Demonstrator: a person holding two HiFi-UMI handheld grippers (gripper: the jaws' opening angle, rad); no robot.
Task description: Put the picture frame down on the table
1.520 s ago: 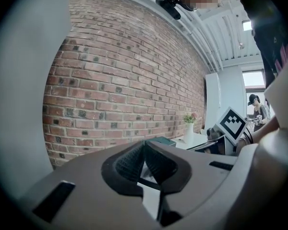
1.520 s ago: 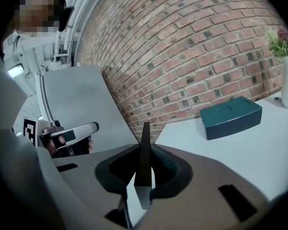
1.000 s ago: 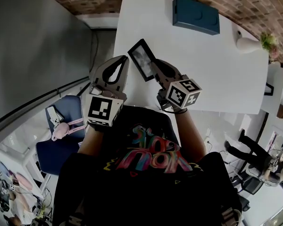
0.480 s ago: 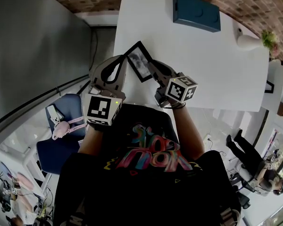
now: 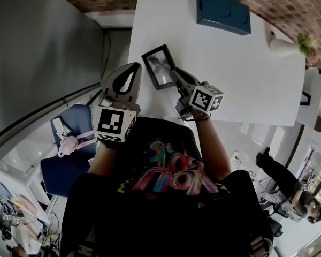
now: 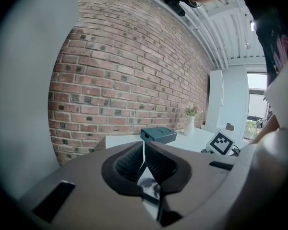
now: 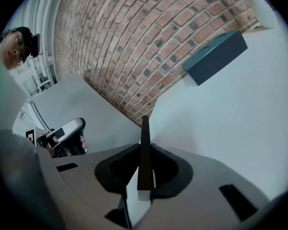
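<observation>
The black picture frame [image 5: 159, 67] hangs low over the near left corner of the white table [image 5: 230, 74], its picture facing mostly up. Whether it touches the table I cannot tell. My right gripper [image 5: 174, 76] is shut on the frame's near right edge. In the right gripper view the frame [image 7: 145, 147] shows edge-on as a thin dark strip pinched between the pads of that gripper [image 7: 145, 170]. My left gripper [image 5: 136, 68] is just left of the frame, shut and holding nothing. Through the slit below its jaws [image 6: 144, 152] I see part of the frame [image 6: 150, 186].
A teal box [image 5: 223, 16] lies at the table's far side, and a white vase with flowers [image 5: 283, 48] stands at its far right. The table's left edge [image 5: 131, 47] runs right beside the left gripper. A blue chair [image 5: 69, 143] stands lower left.
The right gripper has sunk and rolled, so the frame now lies flatter, with more of its picture showing. The left gripper has stayed where it was.
</observation>
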